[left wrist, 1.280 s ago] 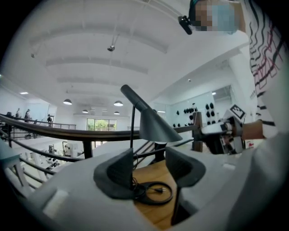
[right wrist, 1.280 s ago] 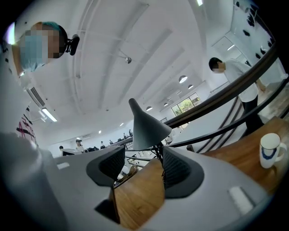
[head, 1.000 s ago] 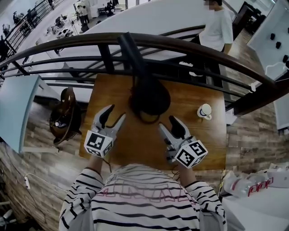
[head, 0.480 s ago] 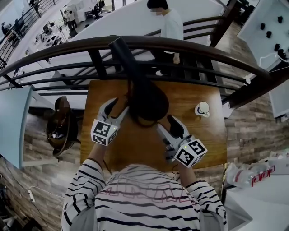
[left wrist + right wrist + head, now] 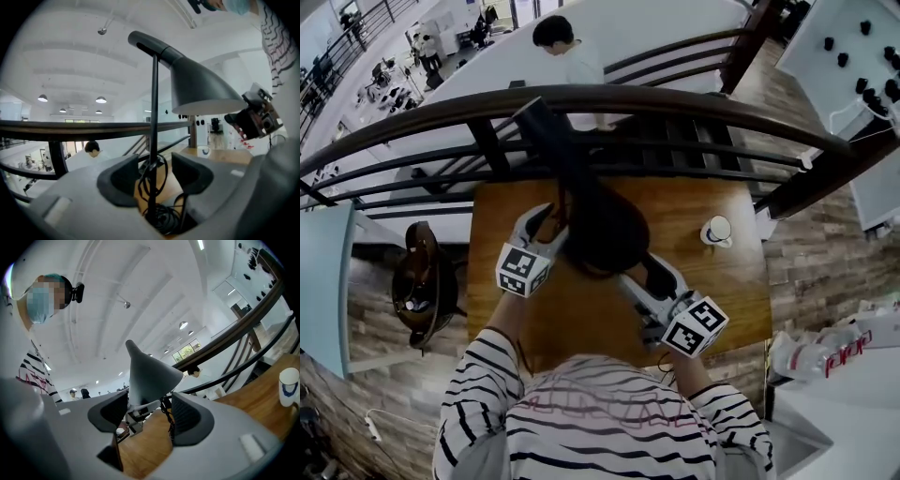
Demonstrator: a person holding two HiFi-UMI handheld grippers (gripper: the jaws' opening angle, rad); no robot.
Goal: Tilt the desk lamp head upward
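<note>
One desk lamp (image 5: 605,230), one cup (image 5: 716,231)

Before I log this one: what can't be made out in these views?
1. Lamp base: in the head view the lamp head covers it; in the left gripper view the left claw and the coiled cord mostly hide it.
2. Cup contents: too small in the head view; the cup sits at the frame edge in the right gripper view.
</note>
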